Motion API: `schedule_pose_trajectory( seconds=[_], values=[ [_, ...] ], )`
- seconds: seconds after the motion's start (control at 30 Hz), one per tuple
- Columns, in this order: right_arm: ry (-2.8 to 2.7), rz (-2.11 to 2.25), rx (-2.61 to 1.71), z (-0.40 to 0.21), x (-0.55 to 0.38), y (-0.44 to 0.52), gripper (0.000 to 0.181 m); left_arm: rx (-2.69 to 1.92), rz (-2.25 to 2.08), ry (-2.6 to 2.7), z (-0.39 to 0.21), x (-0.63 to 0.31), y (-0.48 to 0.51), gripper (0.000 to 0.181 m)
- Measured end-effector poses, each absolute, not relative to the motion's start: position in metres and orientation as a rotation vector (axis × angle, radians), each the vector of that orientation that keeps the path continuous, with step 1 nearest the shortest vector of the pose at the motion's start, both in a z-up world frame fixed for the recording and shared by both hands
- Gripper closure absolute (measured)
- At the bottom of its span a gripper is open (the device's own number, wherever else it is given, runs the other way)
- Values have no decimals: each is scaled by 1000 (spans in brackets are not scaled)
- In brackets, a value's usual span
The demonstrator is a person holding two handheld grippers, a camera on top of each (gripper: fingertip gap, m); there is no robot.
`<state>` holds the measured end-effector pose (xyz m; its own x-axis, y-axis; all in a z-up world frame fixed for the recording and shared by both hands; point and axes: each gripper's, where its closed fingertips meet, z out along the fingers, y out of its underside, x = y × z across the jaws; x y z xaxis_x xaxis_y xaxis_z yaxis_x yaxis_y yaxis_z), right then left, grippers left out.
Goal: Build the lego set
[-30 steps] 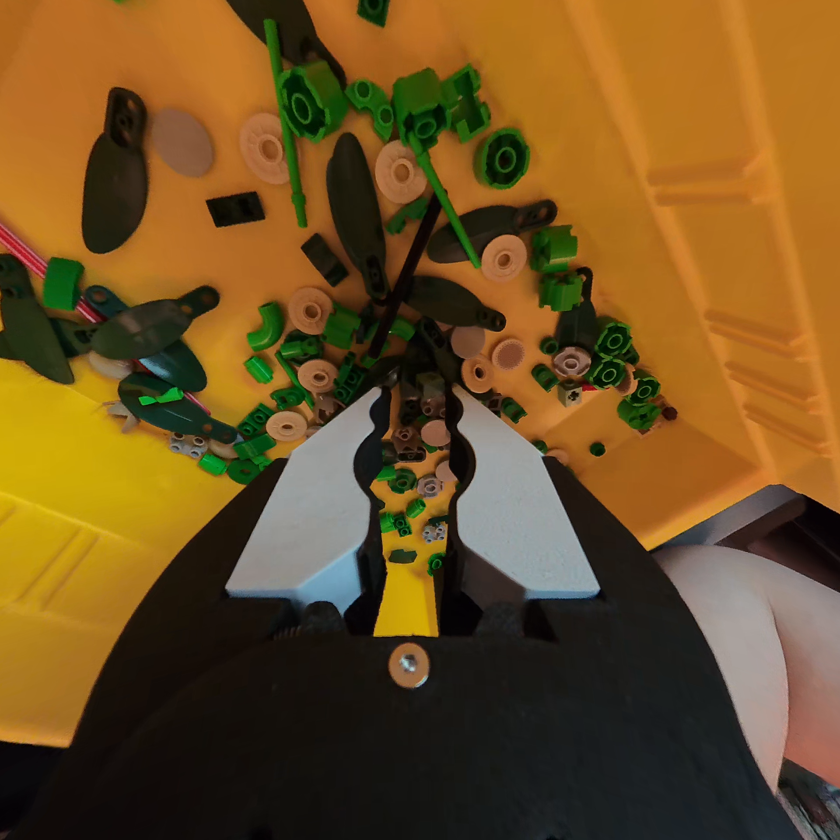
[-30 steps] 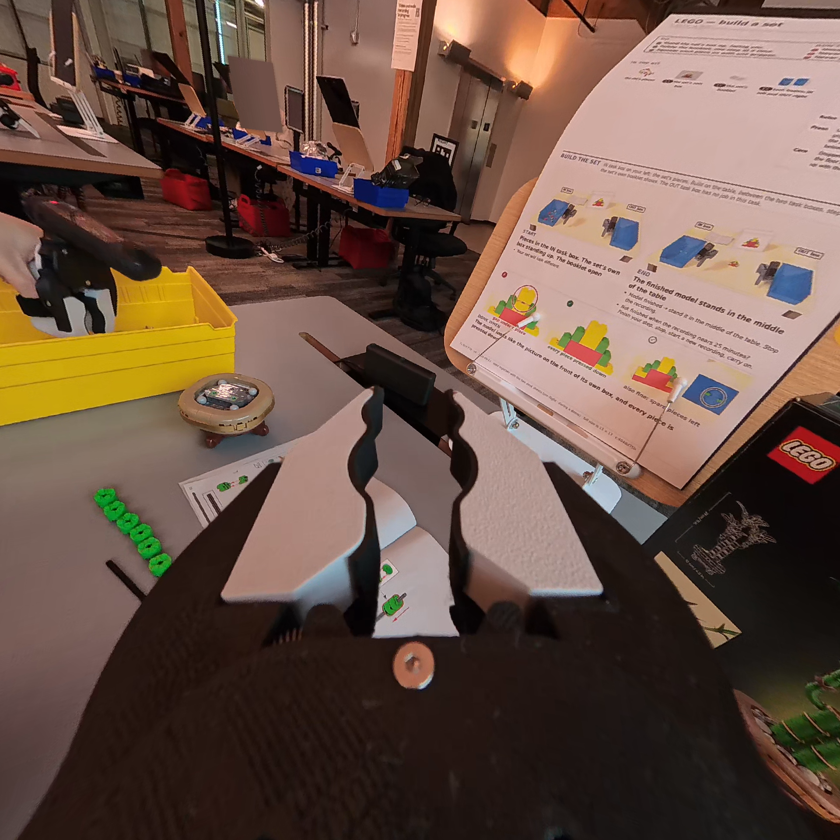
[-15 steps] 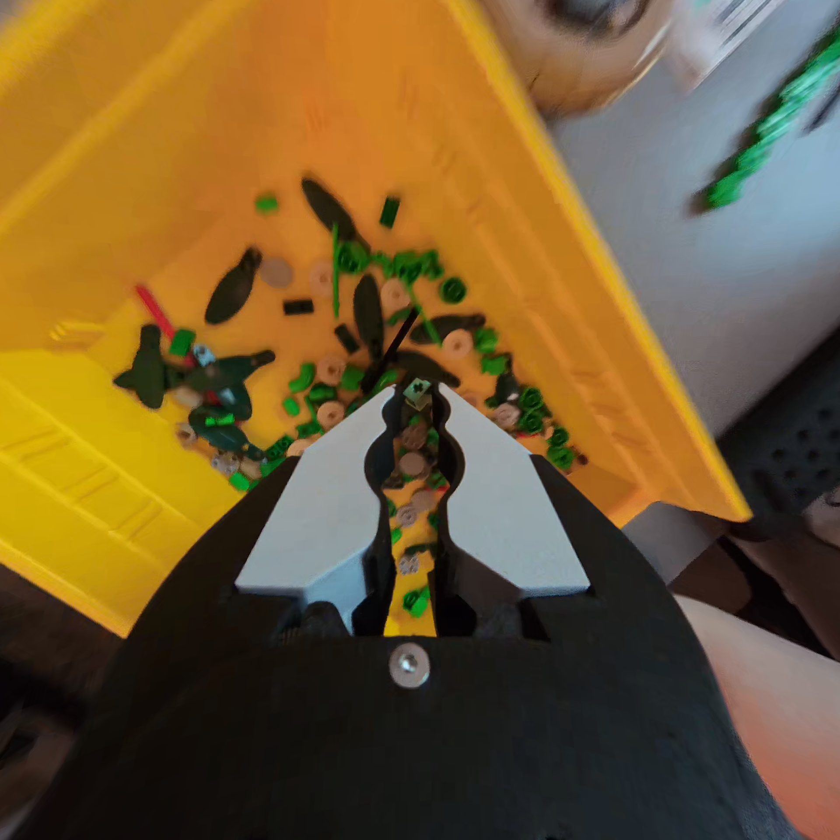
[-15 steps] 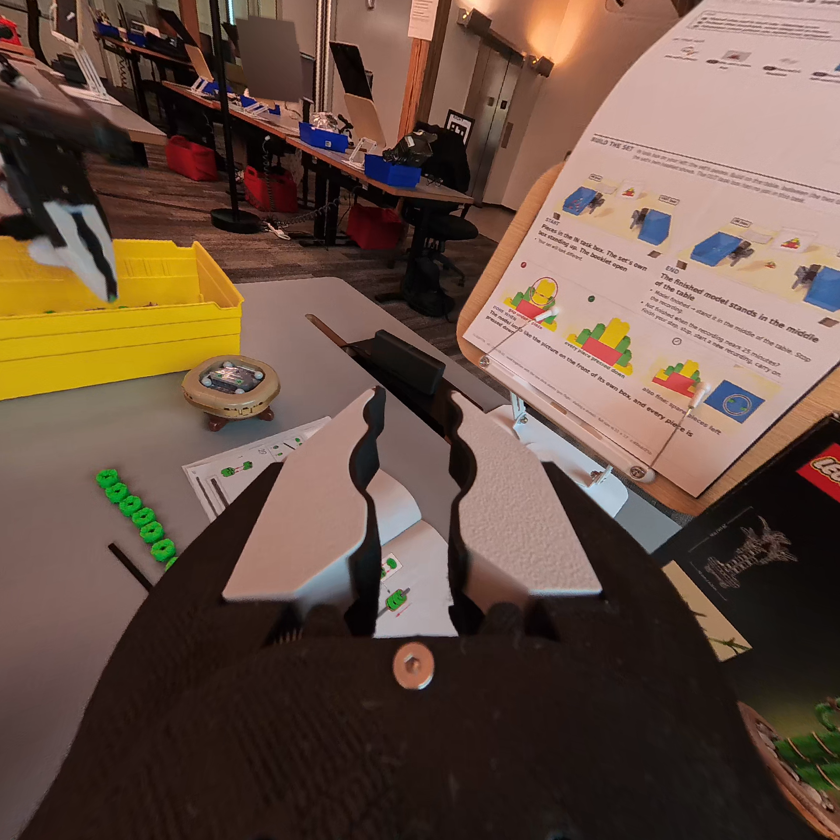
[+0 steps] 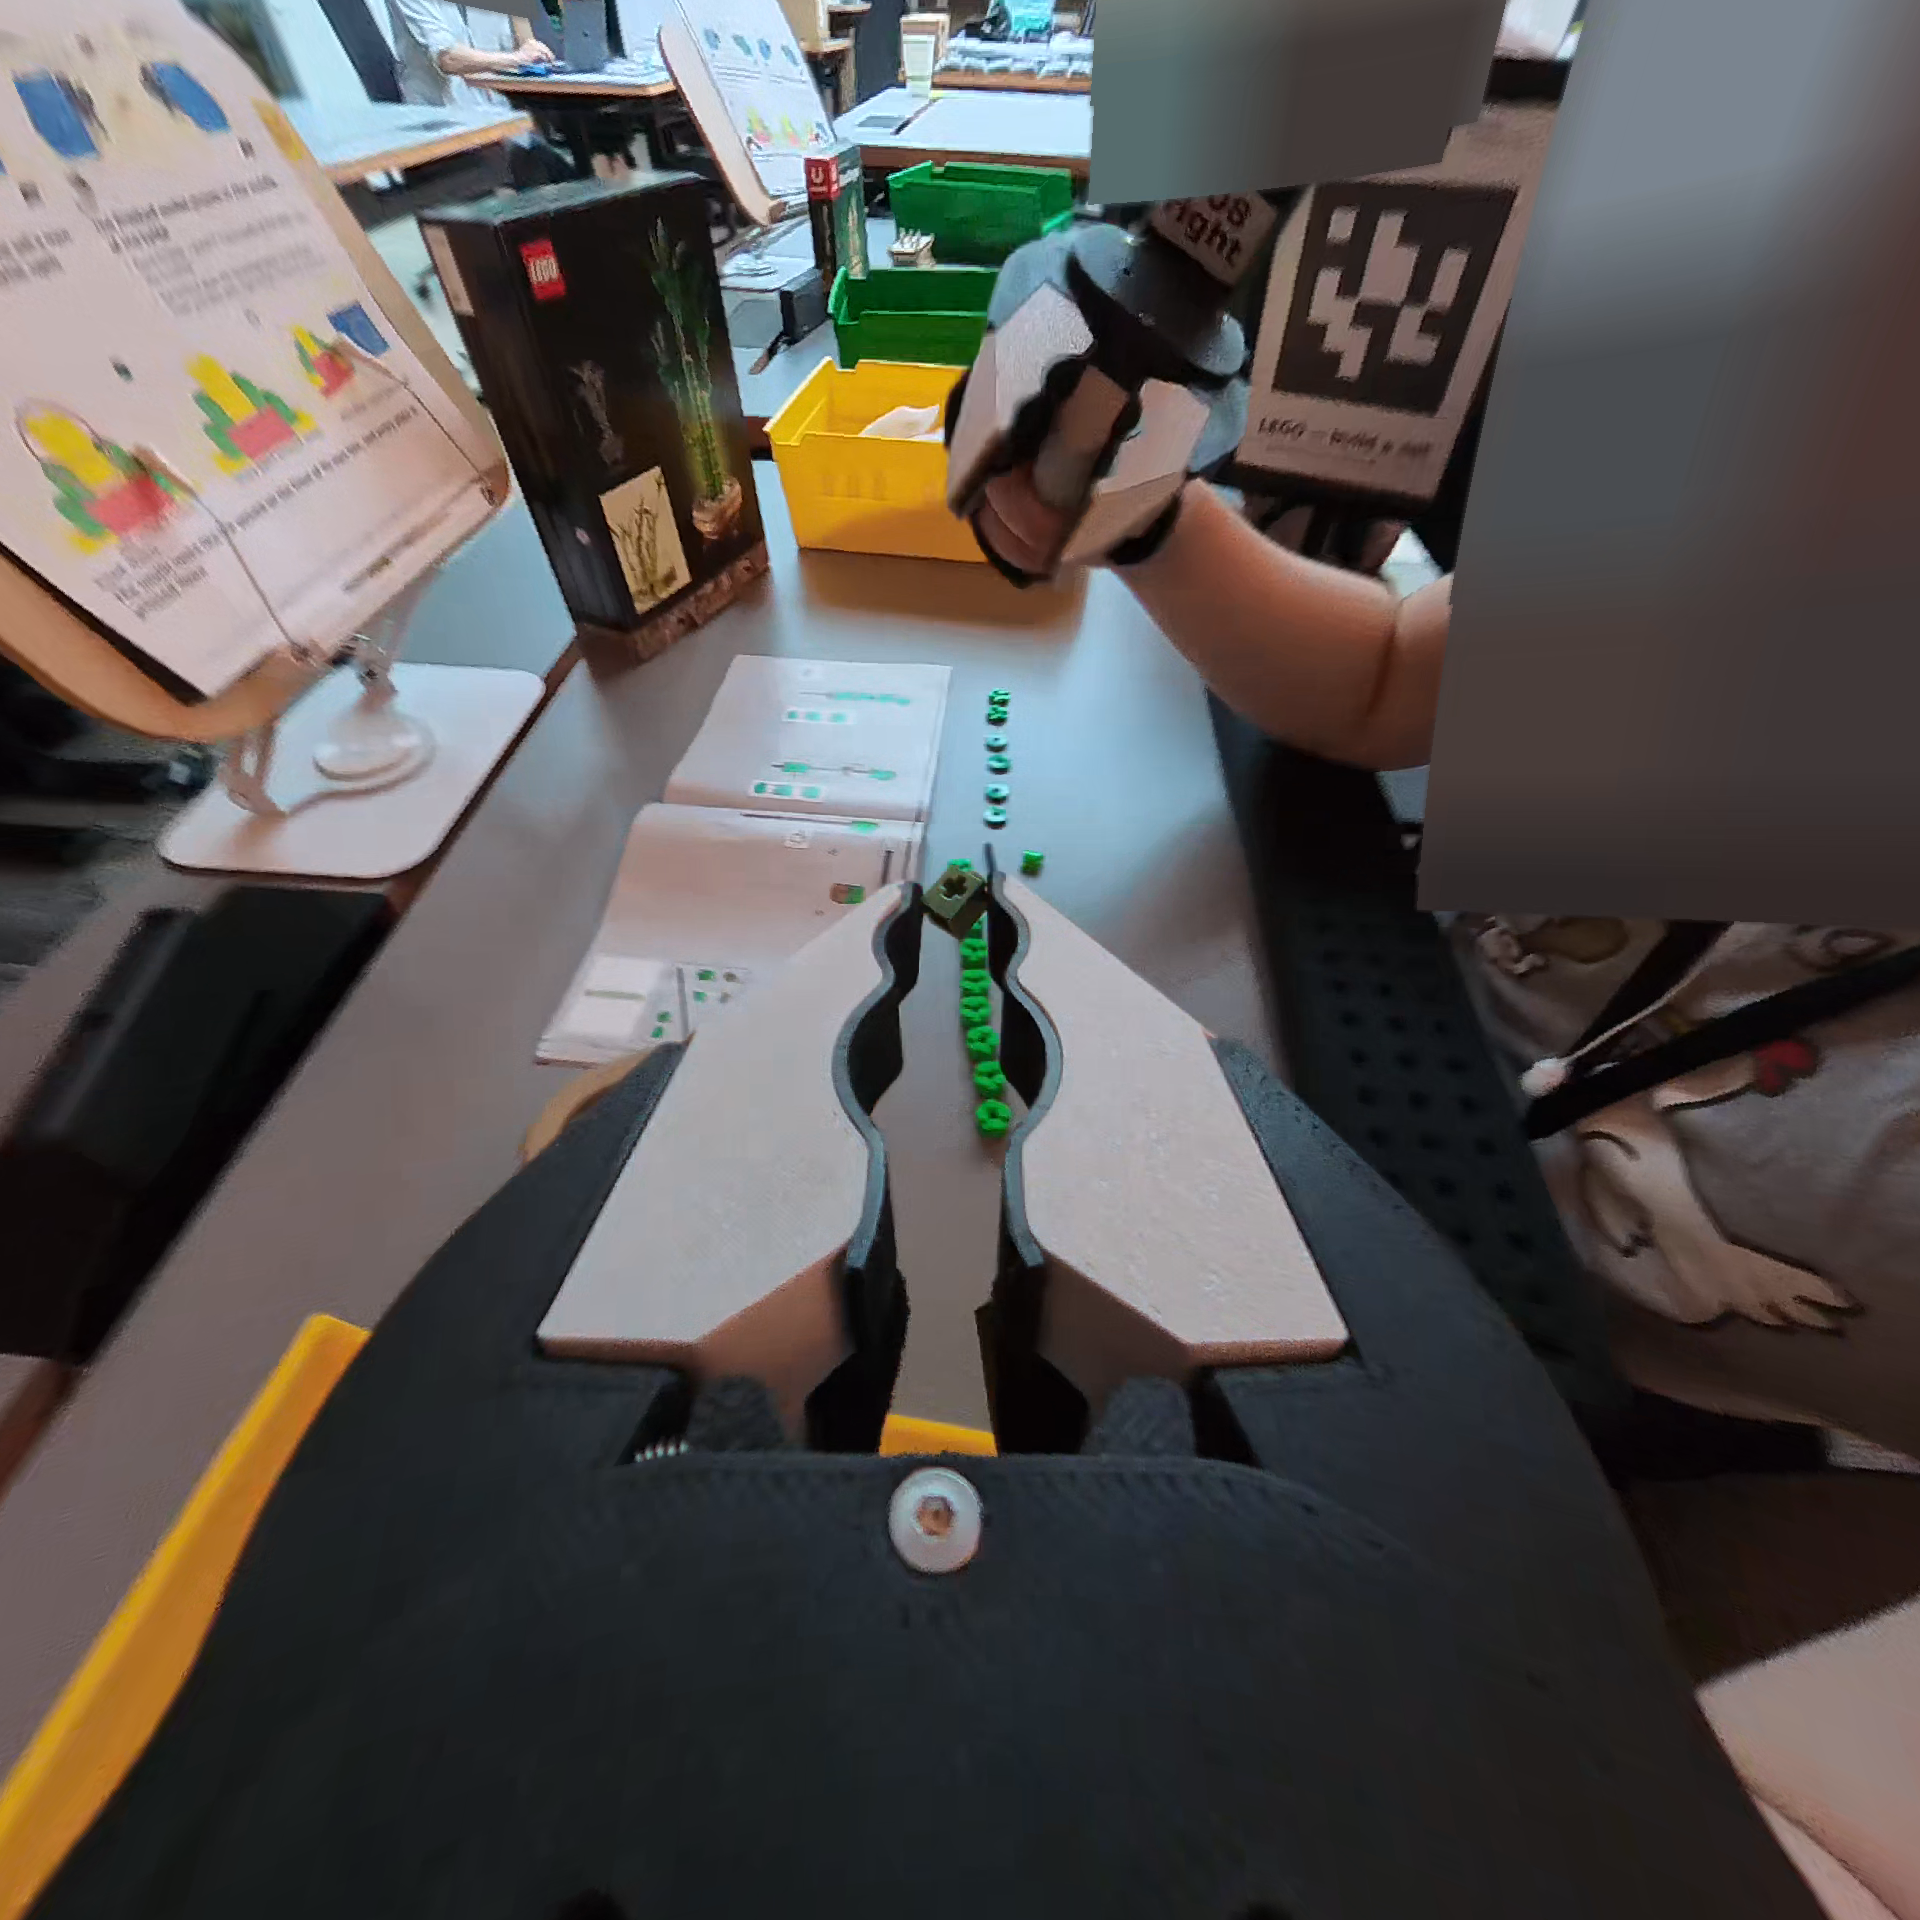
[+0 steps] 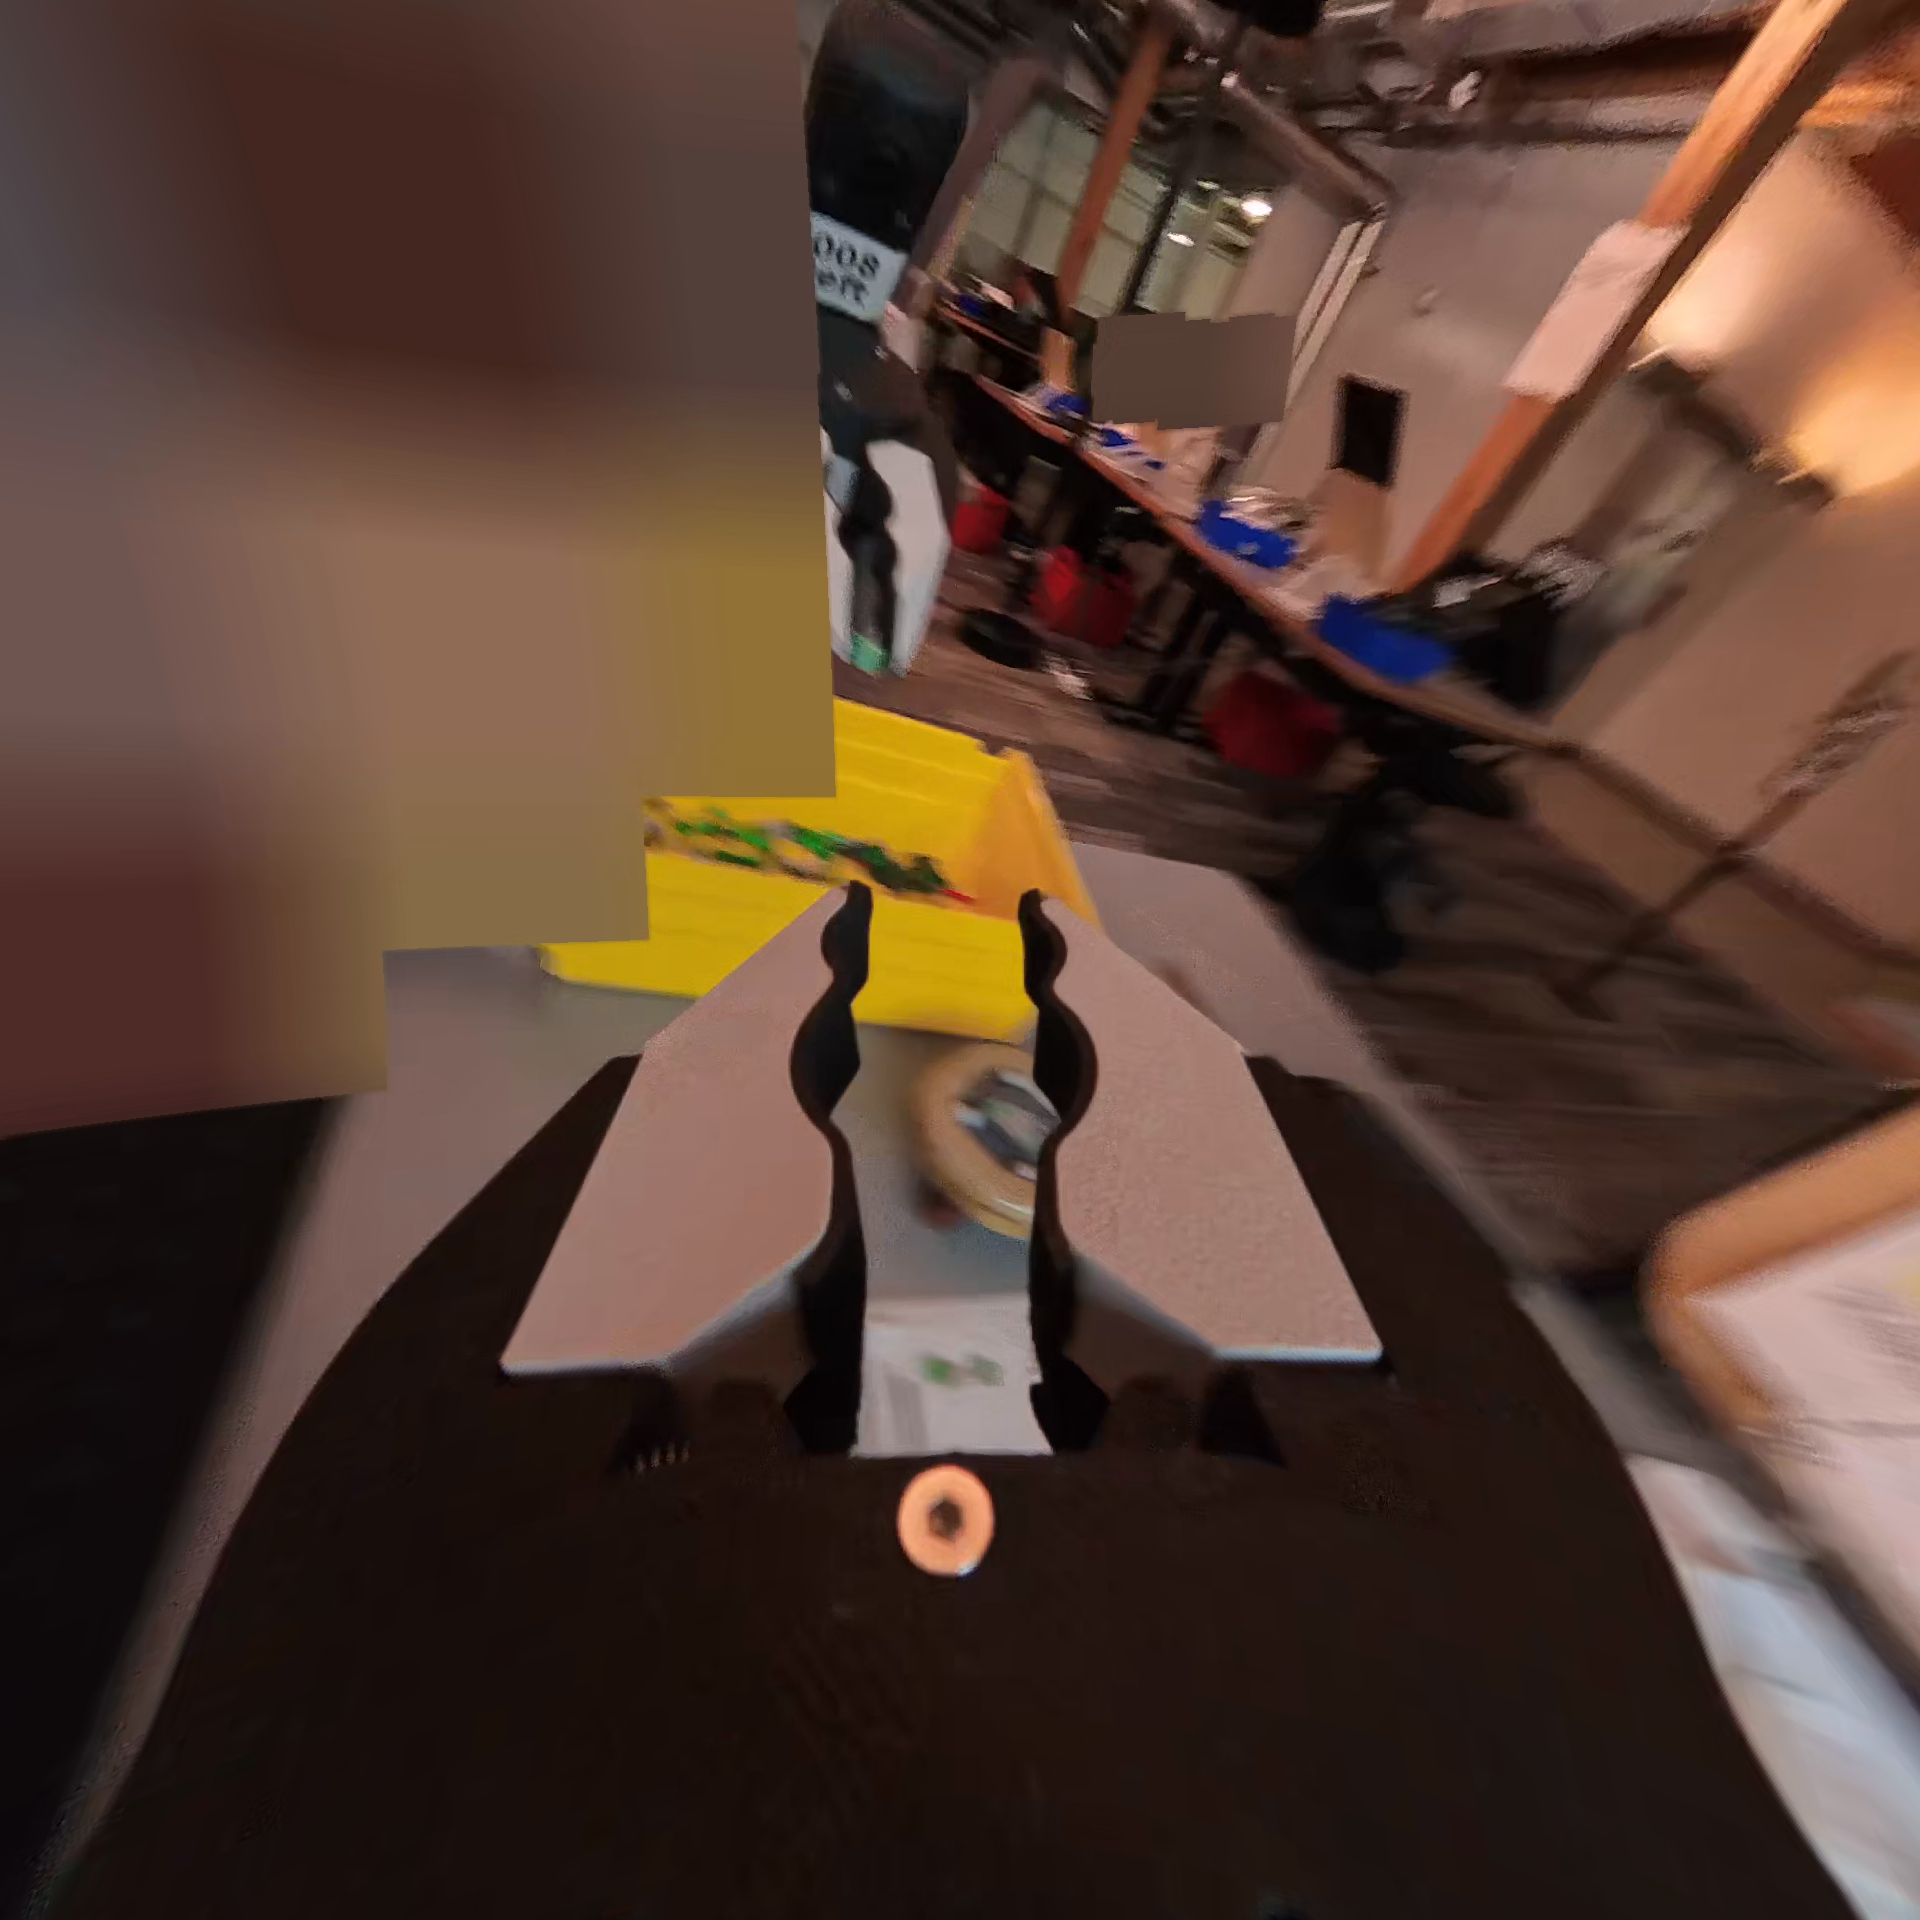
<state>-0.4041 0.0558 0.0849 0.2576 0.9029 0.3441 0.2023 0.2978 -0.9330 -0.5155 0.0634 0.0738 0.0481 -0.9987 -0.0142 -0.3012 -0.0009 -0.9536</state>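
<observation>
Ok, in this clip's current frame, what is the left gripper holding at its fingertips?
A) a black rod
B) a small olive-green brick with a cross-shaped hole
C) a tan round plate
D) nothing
B: the left gripper is shut on the small olive-green brick, pinched between its tips above the table.

Printed matter is seen in several places; none of it is repeated here. Far left of the jaws, a board (image 5: pixel 208 364) carries lines of print and coloured pictures. Ahead and left of the jaws, a black box (image 5: pixel 613 416) bears a red brand mark. Just ahead of the left jaw, an open booklet (image 5: pixel 790 790) lies on the desk, its print too small to be read. Well ahead and right, a label (image 5: pixel 1210 223) is stuck on the right gripper (image 5: pixel 1029 520), and behind it a sign (image 5: pixel 1371 332) shows a black-and-white marker and one printed line.
</observation>
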Motion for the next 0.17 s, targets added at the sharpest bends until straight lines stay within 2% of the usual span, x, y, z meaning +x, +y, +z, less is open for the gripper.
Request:
schedule_pose_trajectory(
  seconds=[0.03,0.17],
  values=[
    [-1208,823,-1250,85,-415,49,153,-1426,-934,1419,75,-510,60,171],
    [-976,1211,-1504,72,-436,58,141,-1212,-591,1473,87,-484,41,171]
  ],
)
